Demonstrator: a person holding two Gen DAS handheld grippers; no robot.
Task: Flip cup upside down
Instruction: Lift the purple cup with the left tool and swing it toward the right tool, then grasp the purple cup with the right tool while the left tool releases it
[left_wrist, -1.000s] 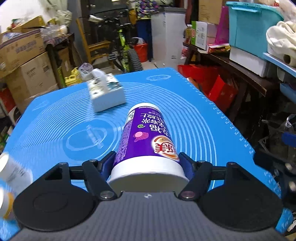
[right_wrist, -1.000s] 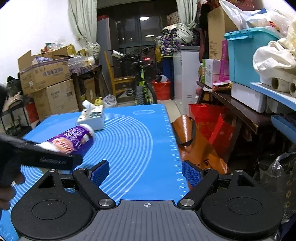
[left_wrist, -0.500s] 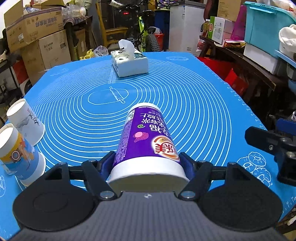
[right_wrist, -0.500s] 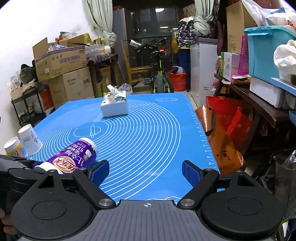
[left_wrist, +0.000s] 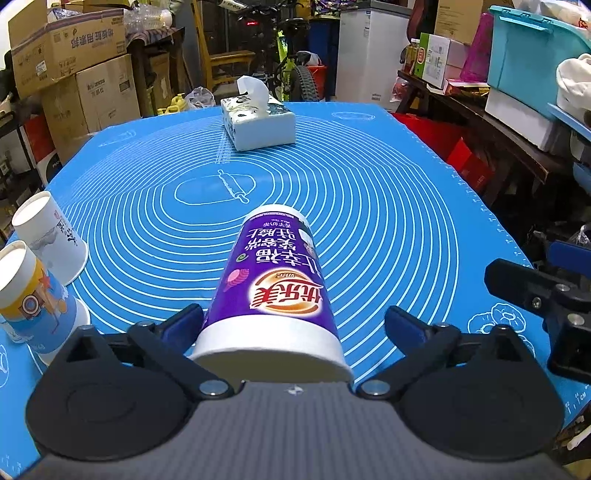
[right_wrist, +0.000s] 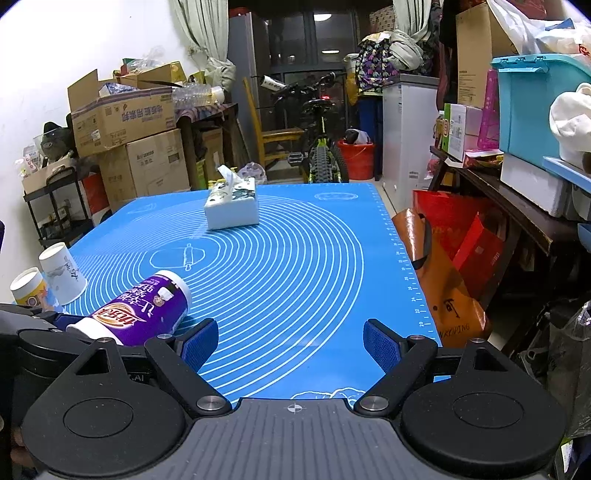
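between the spread fingers of the left gripper (left_wrist: 293, 326), the cup (left_wrist: 273, 288) lies unclamped, base pointing ahead. light, thin-walled, likely crushable: pinch gently mid-body. right gripper (right_wrist: 291, 341) gapes, holding nothing.

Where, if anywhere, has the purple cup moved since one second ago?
Yes: the purple cup drew back from the tissue box, toward the paper cups.

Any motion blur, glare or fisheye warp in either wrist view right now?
Left wrist view: sharp, no motion blur; the purple cup label reads cleanly; the blue mat edges bow outward from fisheye warp. Right wrist view: also sharp; a blown-out white wall at upper left, mild sheen on the mat, dark vignette in the corners.
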